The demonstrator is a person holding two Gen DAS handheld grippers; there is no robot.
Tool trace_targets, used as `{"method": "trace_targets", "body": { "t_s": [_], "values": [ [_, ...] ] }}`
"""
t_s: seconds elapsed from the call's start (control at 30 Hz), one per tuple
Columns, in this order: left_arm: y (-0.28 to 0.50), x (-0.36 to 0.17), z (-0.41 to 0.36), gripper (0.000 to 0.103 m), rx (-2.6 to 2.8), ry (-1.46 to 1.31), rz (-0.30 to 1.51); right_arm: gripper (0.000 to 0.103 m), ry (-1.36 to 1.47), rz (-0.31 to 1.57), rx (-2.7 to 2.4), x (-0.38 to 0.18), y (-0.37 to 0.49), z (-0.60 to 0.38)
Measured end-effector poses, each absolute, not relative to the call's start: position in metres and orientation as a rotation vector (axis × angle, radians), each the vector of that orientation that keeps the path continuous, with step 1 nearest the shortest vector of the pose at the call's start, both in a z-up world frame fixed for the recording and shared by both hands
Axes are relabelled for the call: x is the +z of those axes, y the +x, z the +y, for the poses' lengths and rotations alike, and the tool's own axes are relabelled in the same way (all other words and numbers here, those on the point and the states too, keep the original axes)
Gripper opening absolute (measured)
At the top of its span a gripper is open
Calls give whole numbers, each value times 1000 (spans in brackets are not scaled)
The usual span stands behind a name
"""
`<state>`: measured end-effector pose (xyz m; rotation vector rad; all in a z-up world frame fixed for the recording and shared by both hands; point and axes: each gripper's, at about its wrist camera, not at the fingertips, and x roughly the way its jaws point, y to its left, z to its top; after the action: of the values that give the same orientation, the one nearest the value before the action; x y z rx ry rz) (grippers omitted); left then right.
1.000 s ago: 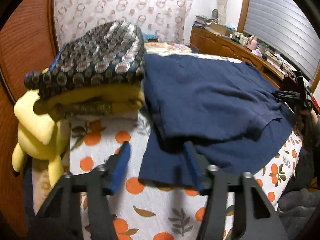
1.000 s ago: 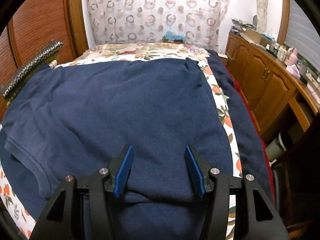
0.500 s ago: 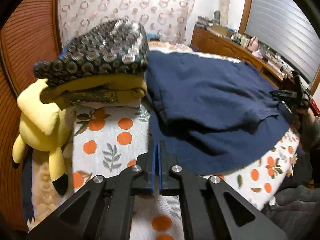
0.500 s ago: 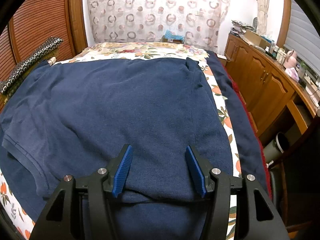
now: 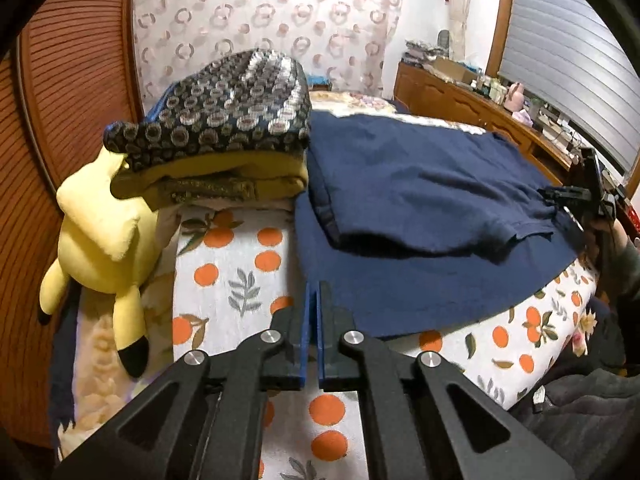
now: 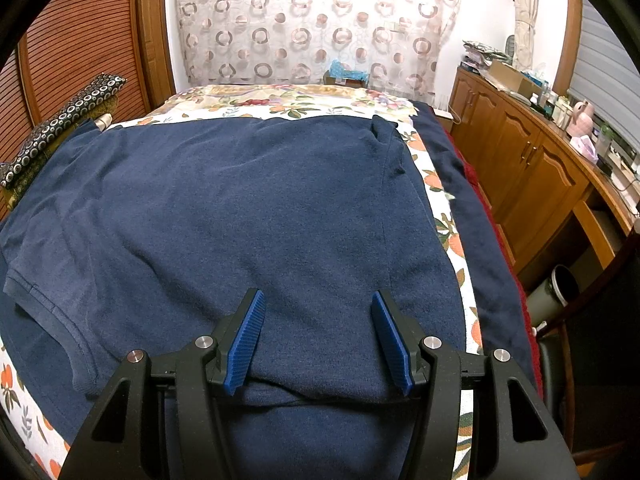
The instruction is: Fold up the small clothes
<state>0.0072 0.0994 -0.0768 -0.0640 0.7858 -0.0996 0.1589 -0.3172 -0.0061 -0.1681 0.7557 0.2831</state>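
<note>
Left gripper (image 5: 315,308) is pinched shut on nothing, just off the navy T-shirt (image 6: 256,216); right gripper (image 6: 318,336) hangs half open, empty, over its folded edge. One fold looks laid, so the next move probably needs both jaws gripping the shirt's near edge.

Your left wrist camera looks down across the orange-print bedsheet (image 5: 236,280) from its near left corner, toward the cabinets. Your right wrist camera sits close above the spread navy cotton shirt (image 6: 248,208), facing the ring-patterned curtain (image 6: 320,28). Both views share that shirt, the curtain and the dark ring-patterned folded cloth (image 5: 236,108).
</note>
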Motion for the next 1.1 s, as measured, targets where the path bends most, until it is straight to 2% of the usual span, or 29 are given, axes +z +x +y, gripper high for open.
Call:
{"method": "trace_targets", "body": {
  "t_s": [0.07,0.1,0.17,0.2,0.27,0.33,1.1],
  "values": [
    [5,-72,96,4,-128,-67,763,58,-169,756,283,-6,159,-317],
    [5,-70,93,8,-145,-63,760,58,-169,756,283,-6,159,-317],
    [7,-68,86,41,-150,-43,756,58,-170,756,281,-6,159,-317],
    [8,-67,83,46,-150,-38,749,58,-170,757,281,-6,159,-317],
    [14,-67,77,69,-161,-30,752,58,-170,757,281,-6,159,-317],
    [20,-68,73,81,-159,-28,757,58,-170,756,281,-6,159,-317],
    [80,-102,42,81,-128,29,853,58,-172,756,278,-8,159,-316]
  ]
}}
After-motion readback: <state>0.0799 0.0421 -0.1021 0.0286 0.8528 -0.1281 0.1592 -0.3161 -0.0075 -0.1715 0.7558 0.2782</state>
